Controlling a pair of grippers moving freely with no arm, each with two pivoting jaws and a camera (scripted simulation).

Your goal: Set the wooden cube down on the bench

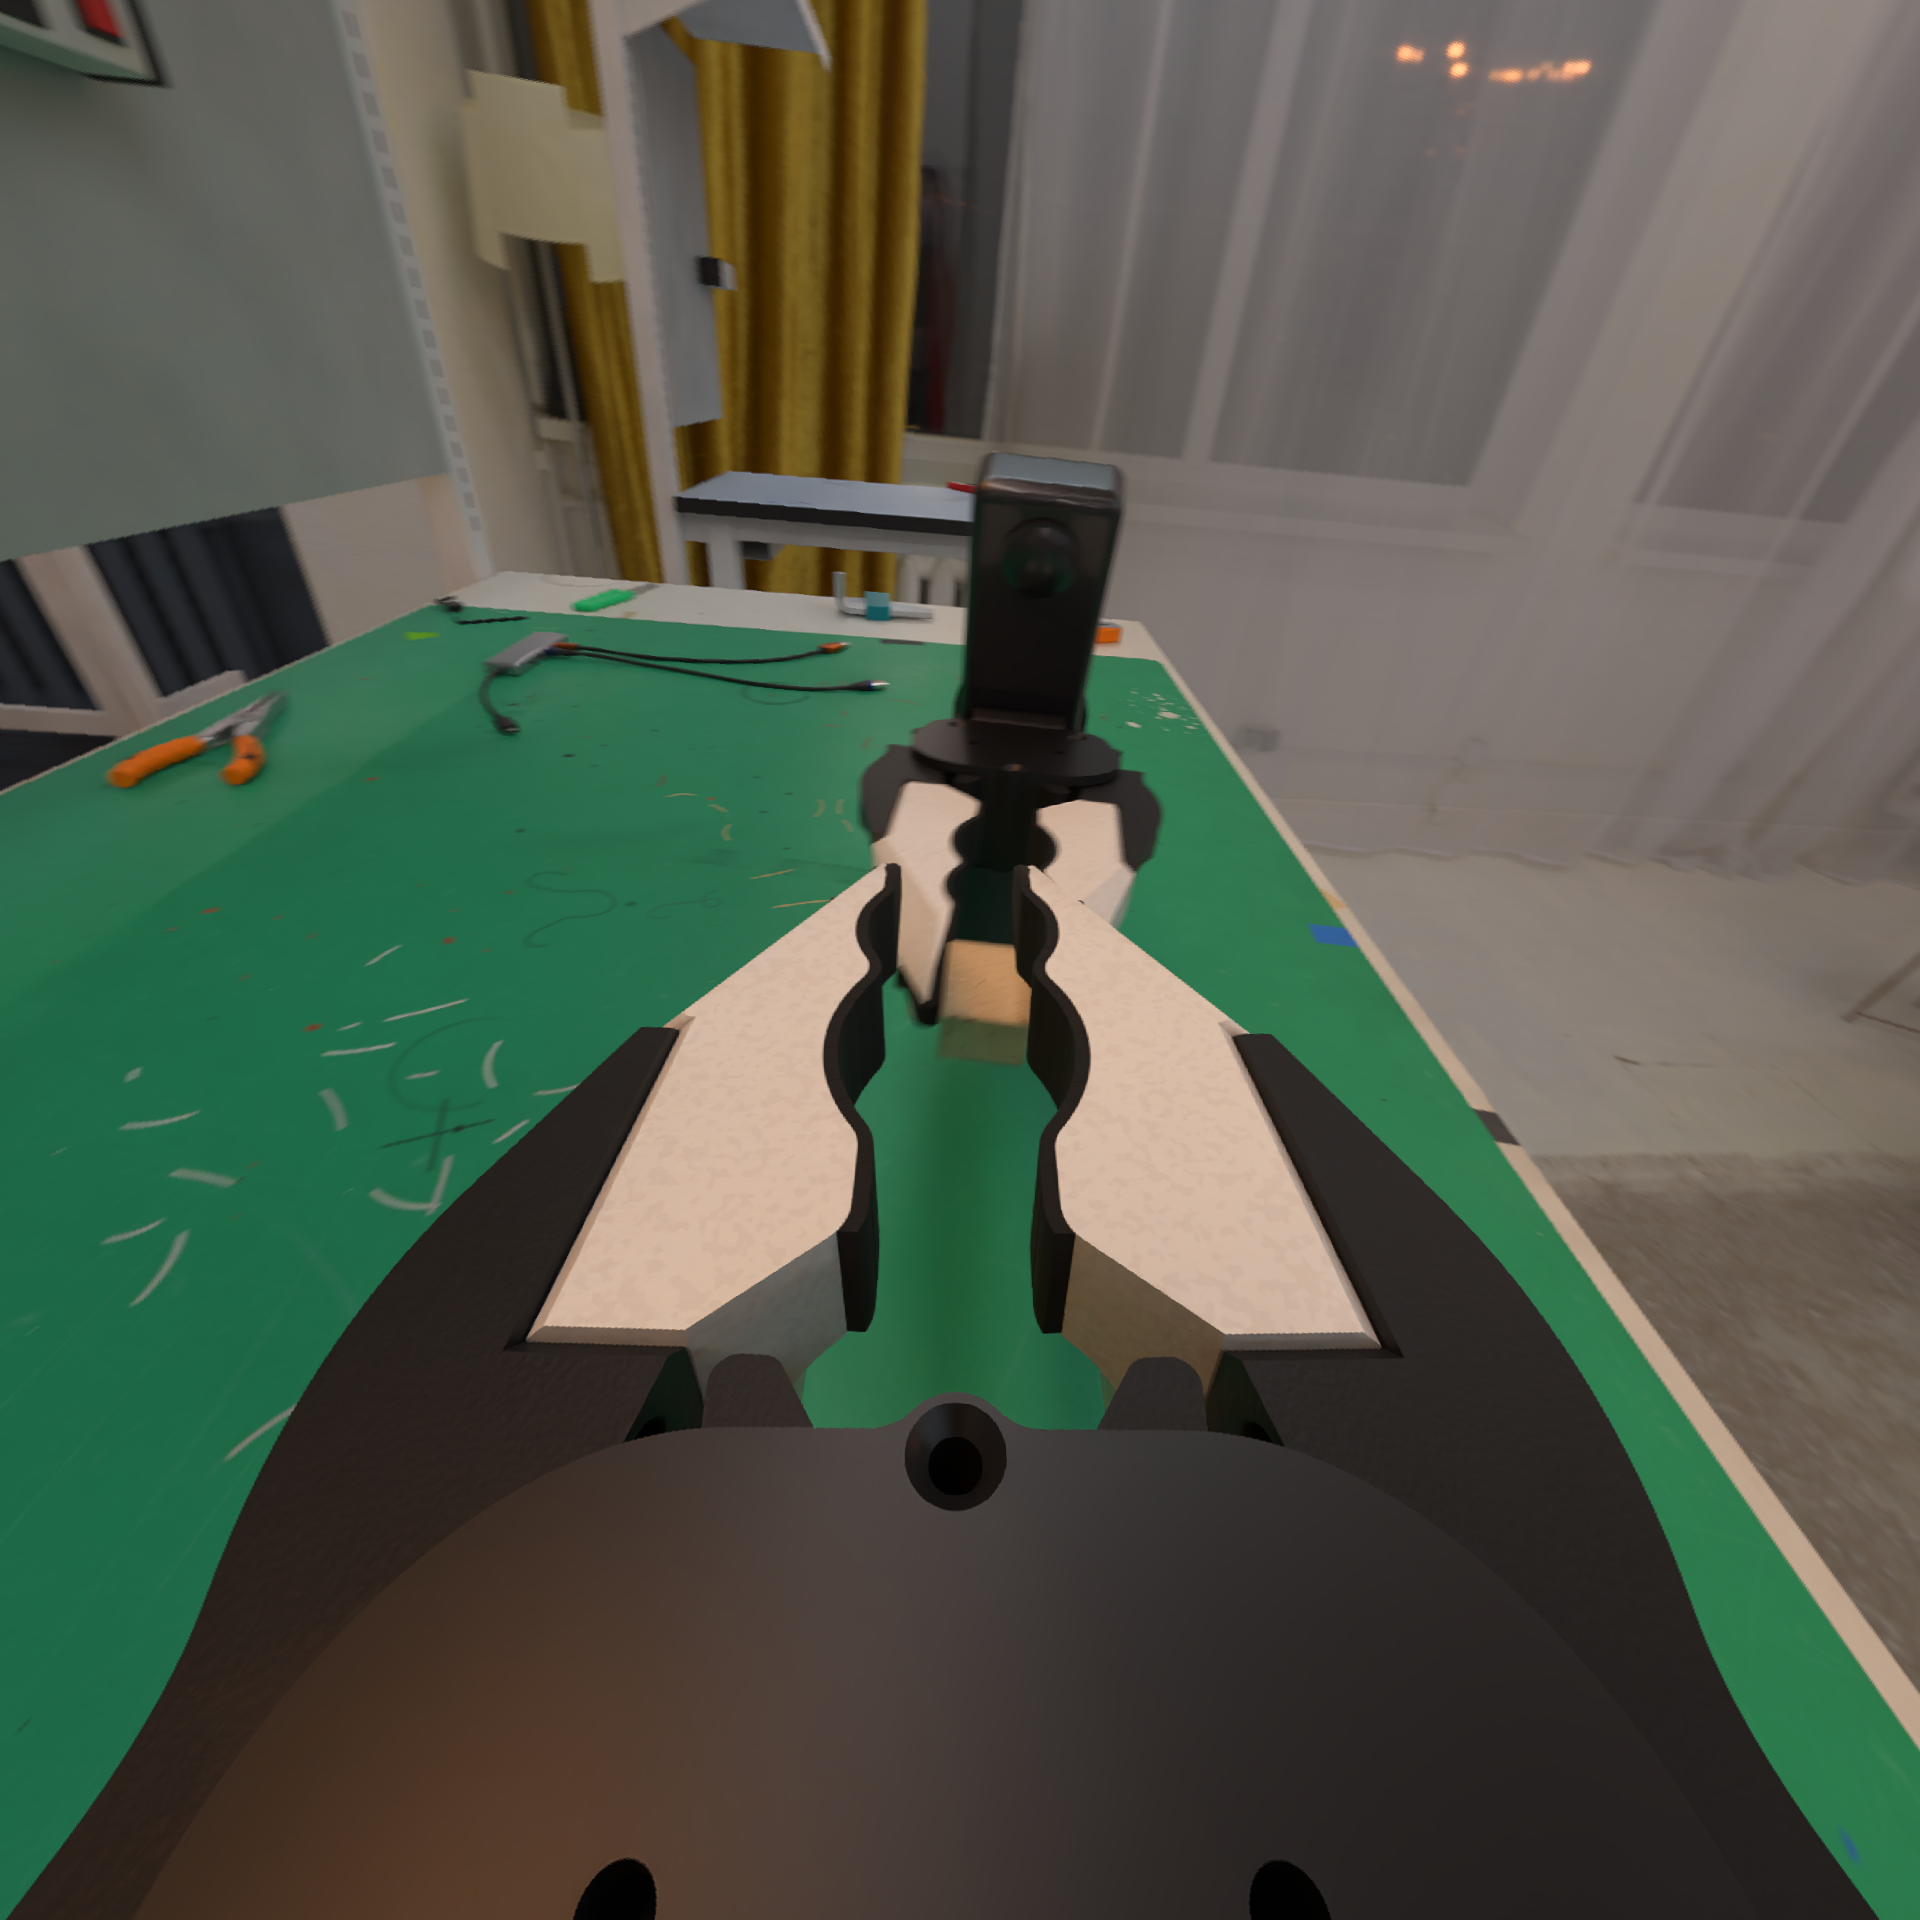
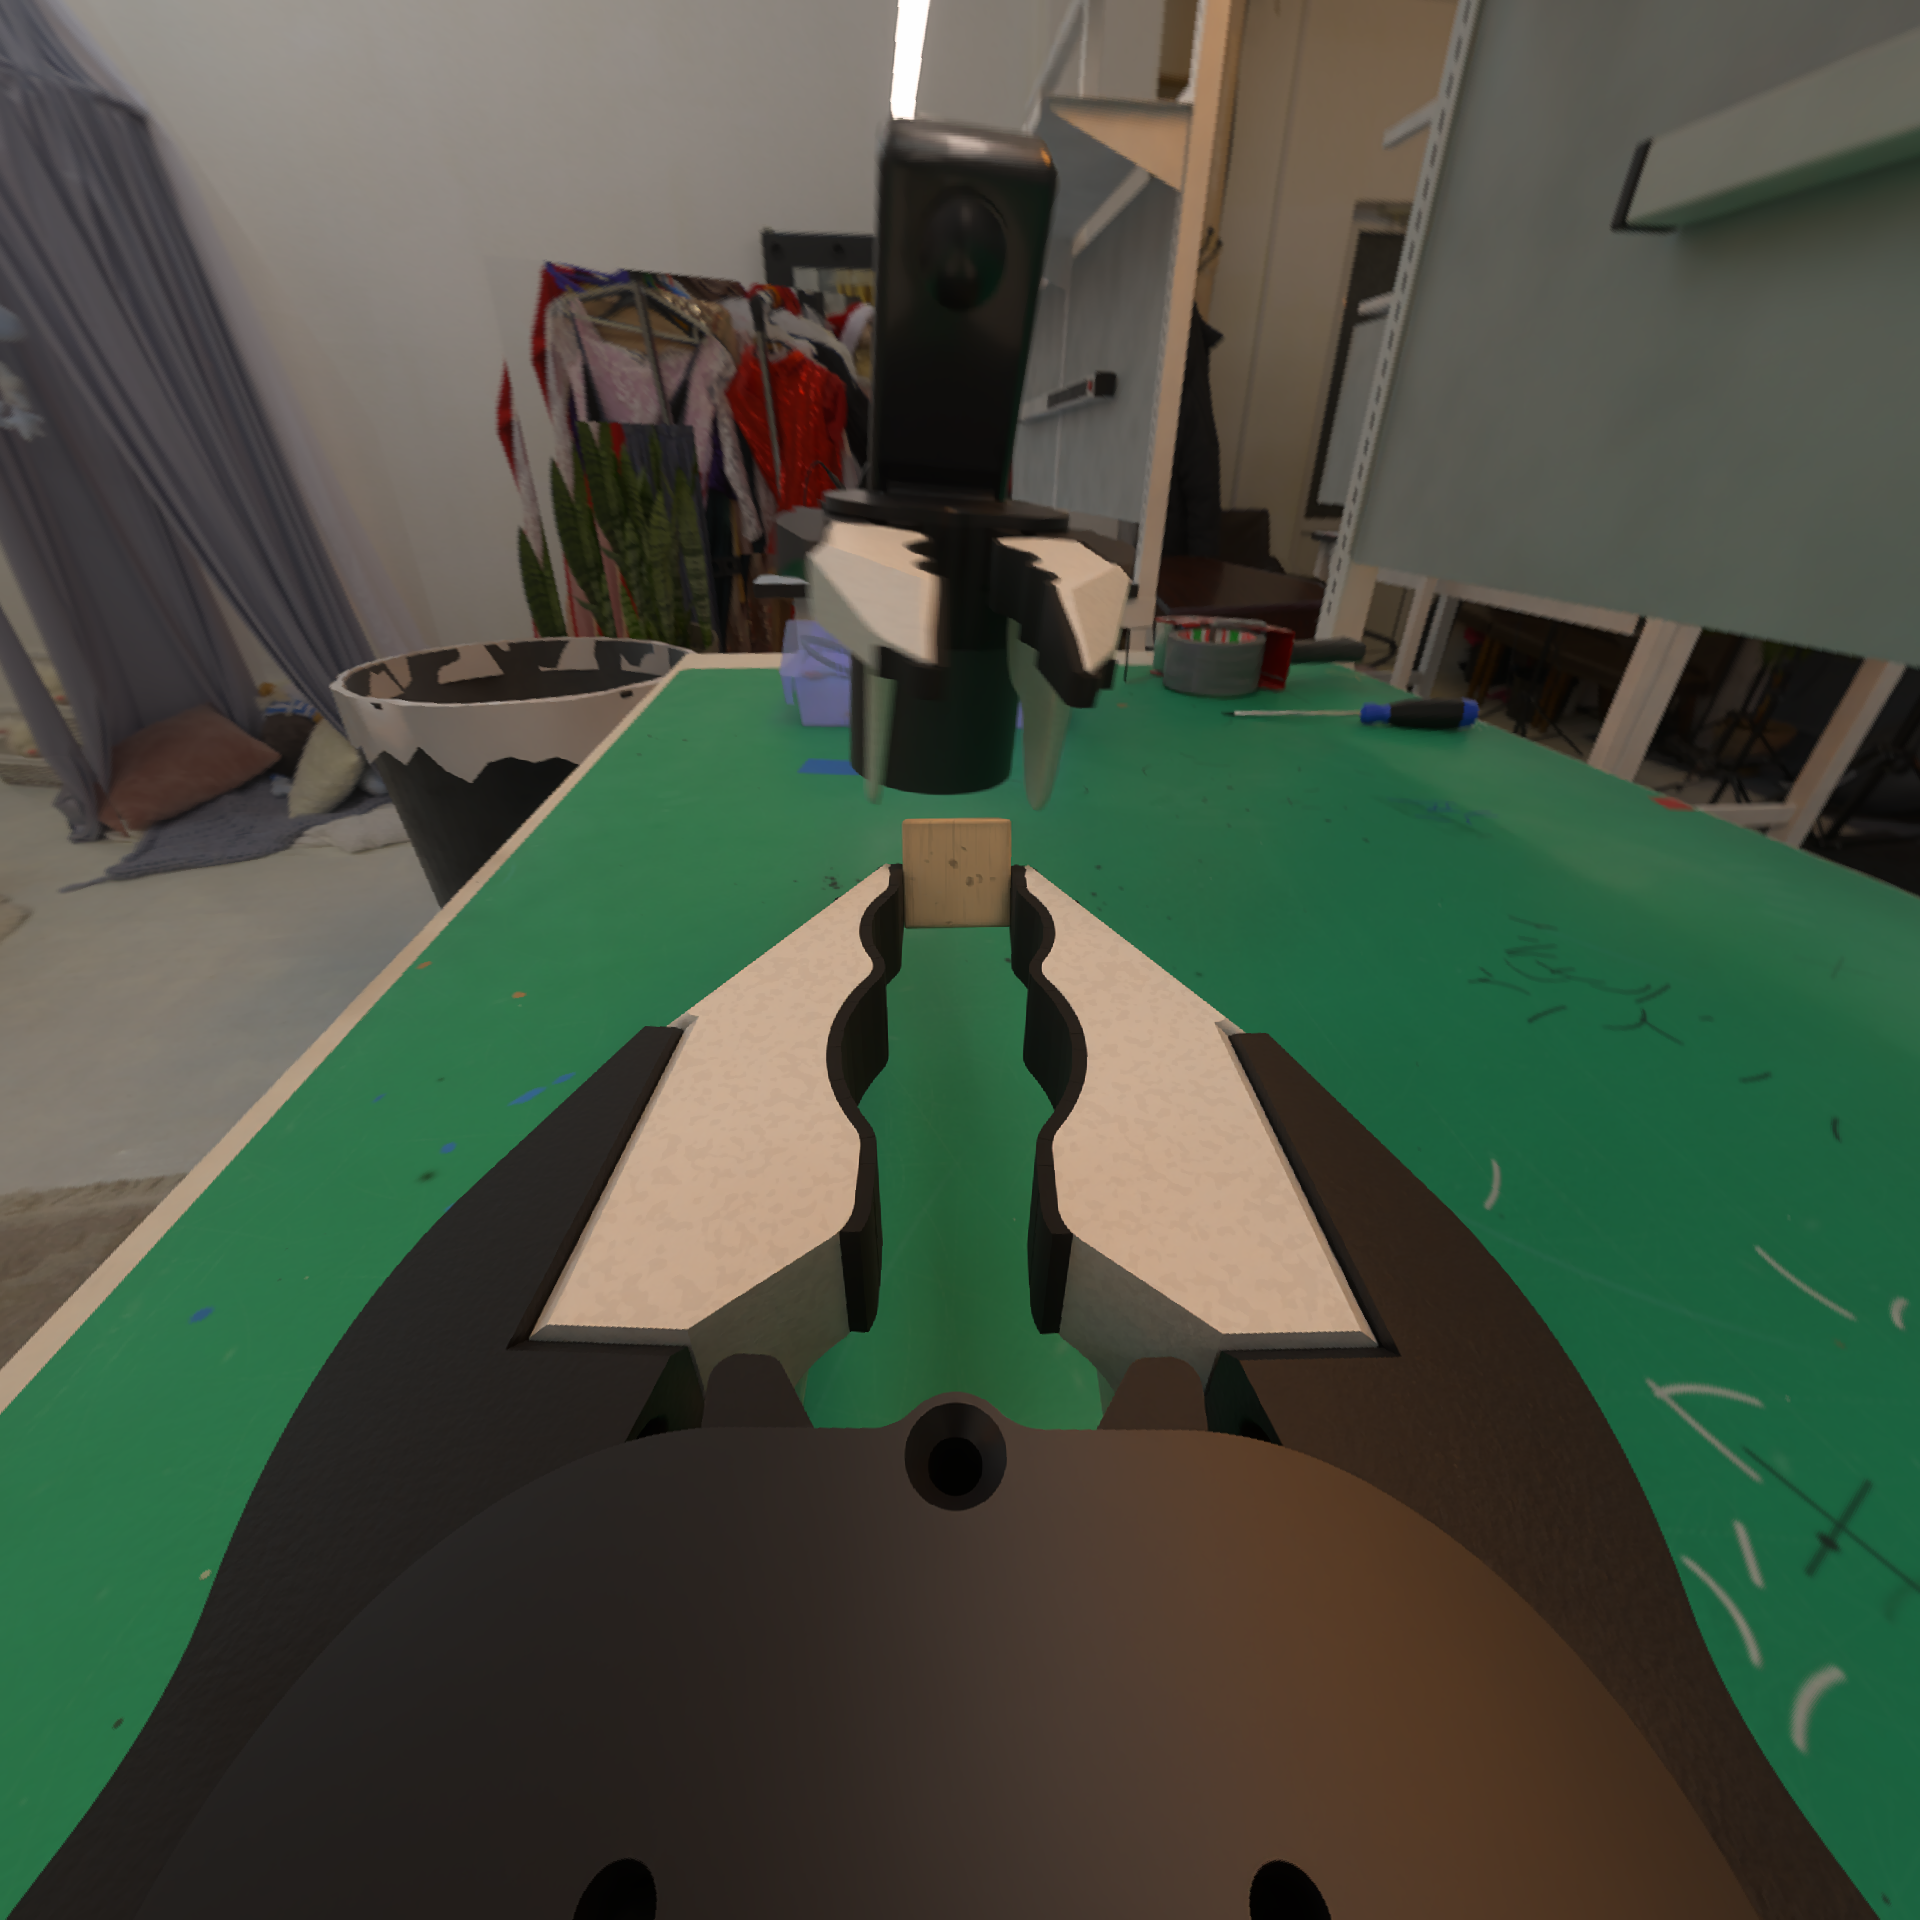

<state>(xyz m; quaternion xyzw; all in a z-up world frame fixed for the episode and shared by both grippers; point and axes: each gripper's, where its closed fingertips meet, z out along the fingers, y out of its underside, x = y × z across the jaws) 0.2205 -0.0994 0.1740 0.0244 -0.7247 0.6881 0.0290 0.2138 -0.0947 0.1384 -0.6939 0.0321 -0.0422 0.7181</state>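
Observation:
The wooden cube [image 2: 956, 862] is a small pale block held between the fingertips of my right gripper [image 2: 956, 883], low over the green bench [image 2: 1299, 935]. I cannot tell if it touches the surface. In the left wrist view the cube [image 1: 982, 1013] shows beyond my left gripper [image 1: 954, 883], which is open and empty. There the right gripper [image 1: 971, 992] tilts down toward the bench, facing me. In the right wrist view the left gripper [image 2: 956, 795] hovers just beyond and above the cube, fingers apart.
Orange-handled pliers [image 1: 197, 743] and a grey hub with cables [image 1: 540, 652] lie far left. The bench's edge [image 1: 1351, 935] runs close on the right. A black-and-white bin [image 2: 499, 727] stands off the bench. A tape roll [image 2: 1210, 660] and blue screwdriver [image 2: 1418, 714] lie at the far end.

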